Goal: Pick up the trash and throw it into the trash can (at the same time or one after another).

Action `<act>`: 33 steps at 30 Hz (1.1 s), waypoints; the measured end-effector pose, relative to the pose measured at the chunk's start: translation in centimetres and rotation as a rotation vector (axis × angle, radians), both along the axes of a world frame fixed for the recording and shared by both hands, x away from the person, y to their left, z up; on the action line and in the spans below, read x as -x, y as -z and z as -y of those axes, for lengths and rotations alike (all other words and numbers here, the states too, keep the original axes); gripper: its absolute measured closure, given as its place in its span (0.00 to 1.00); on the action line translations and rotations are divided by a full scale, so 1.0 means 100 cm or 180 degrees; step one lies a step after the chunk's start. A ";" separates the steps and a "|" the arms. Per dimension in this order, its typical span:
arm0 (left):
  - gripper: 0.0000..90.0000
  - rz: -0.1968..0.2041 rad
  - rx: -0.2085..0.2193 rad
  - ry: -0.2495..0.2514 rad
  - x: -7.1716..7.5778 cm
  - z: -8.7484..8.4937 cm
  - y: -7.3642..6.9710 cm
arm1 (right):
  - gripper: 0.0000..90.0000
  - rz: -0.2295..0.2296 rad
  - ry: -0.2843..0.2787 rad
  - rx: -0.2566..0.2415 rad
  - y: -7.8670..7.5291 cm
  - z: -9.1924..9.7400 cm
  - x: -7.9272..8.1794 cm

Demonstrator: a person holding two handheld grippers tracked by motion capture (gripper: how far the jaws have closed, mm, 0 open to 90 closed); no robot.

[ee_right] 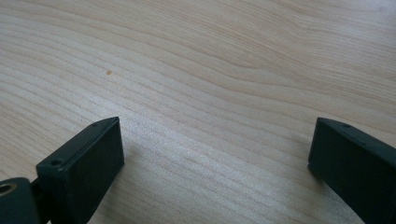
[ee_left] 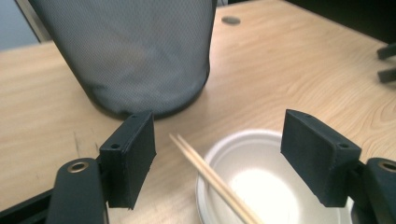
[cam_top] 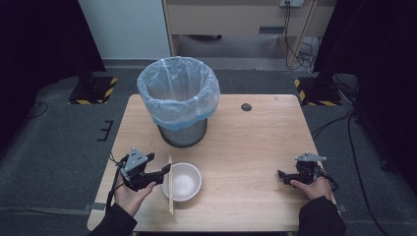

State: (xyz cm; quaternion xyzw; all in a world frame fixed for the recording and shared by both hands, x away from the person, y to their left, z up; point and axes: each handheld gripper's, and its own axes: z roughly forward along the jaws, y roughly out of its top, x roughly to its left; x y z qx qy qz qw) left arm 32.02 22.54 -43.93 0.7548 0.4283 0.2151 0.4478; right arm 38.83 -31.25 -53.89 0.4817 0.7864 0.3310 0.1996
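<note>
Two chopsticks [ee_left: 212, 179] between open left gripper [ee_left: 219, 158] jaws

Soft overhead light is falling evenly on the tabletop [cam_top: 255, 142]; glare is whitening the bowl [ee_left: 261, 186], the mesh bin [ee_left: 135, 51] is blurring, and dark surroundings are dimming the edges.

A pair of pale wooden chopsticks [cam_top: 170, 184] lies side by side, touching along its length, resting across the left rim of a white bowl [cam_top: 185, 181]. In the left gripper view the chopsticks' [ee_left: 210, 179] tips point toward the mesh bin, seemingly raised off the table. The bowl [ee_left: 261, 186] is round, shallow, upright and empty, near the table's front edge.
</note>
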 end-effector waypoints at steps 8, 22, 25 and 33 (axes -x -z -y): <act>0.32 -0.0169 -0.0118 0.0056 0.000 0.007 0.016 | 0.04 -0.0010 -0.0016 -0.0001 0.000 0.000 0.000; 0.41 -0.0566 -0.0385 0.0167 0.000 0.026 0.045 | 0.04 -0.0003 -0.0048 -0.0004 0.000 -0.001 0.001; 0.44 -0.0606 -0.0422 0.0203 -0.001 0.029 0.048 | 0.04 -0.0005 -0.0050 -0.0005 0.000 -0.001 0.001; 0.52 -0.0640 -0.0436 0.0256 -0.002 0.030 0.049 | 0.04 -0.0004 -0.0050 -0.0005 0.000 -0.001 0.001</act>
